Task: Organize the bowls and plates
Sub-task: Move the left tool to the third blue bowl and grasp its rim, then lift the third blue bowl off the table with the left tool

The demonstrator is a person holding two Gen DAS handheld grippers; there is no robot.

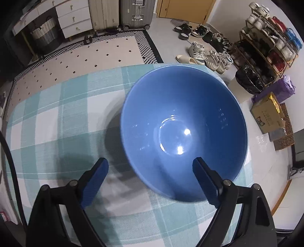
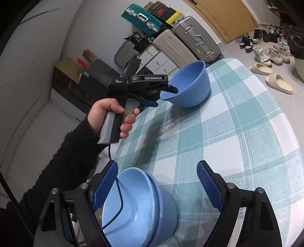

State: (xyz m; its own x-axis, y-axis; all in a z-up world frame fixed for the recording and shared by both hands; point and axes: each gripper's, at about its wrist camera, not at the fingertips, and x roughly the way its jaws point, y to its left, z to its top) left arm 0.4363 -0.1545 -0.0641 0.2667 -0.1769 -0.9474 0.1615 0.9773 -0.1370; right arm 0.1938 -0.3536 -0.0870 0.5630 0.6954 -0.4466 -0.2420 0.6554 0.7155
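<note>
A big blue bowl (image 1: 184, 131) sits tilted on the checked tablecloth (image 1: 57, 117); it also shows in the right wrist view (image 2: 191, 85). My left gripper (image 1: 150, 167) is open, one finger over the bowl's inside, the other outside its rim; the right wrist view shows that gripper (image 2: 167, 95) straddling the rim. My right gripper (image 2: 156, 174) is open above a stack of two light blue bowls (image 2: 136, 209) at the table's near left edge, its left finger (image 2: 106, 184) beside their rim.
Table edge runs close behind the big bowl. On the floor beyond are shoes (image 1: 209, 55), a shoe rack (image 1: 266, 43), a cardboard box (image 1: 269, 114), suitcases (image 2: 190, 41) and drawers (image 1: 76, 17). A cable (image 2: 117, 199) hangs over the stacked bowls.
</note>
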